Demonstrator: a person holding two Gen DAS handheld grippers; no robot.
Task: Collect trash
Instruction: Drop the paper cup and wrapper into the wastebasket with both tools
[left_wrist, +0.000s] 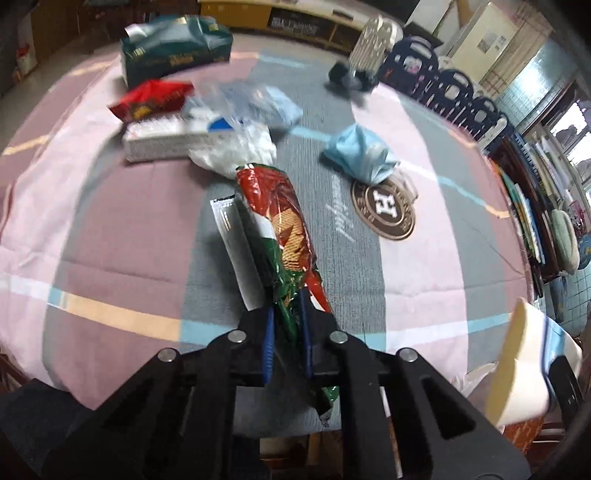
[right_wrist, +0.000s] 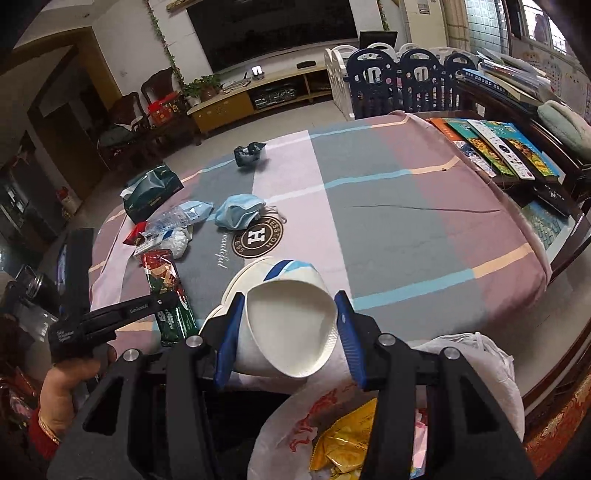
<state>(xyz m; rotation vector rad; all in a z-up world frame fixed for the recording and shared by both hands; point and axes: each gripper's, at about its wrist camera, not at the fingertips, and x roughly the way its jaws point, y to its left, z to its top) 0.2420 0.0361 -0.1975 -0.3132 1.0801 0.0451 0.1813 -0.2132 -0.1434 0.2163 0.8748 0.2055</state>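
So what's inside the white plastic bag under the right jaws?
Inside the white plastic bag, a crumpled yellow wrapper shows; the right gripper, holding a paper cup, covers anything deeper.

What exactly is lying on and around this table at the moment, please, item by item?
Snack wrapper: one, red-green, near table edge, clamped.
Paper cup: one, white, squashed, held above the bag.
Trash bag: one, white, below table edge.
Face masks: two, blue, mid-table.
Tissue pack: one, dark green, far left.
Red packet: one, beside it.
White box: one, by crumpled plastic.
Tablecloth: one, pink-grey.
Left gripper: black, shut on the wrapper.
Right gripper: black, gripping the cup.
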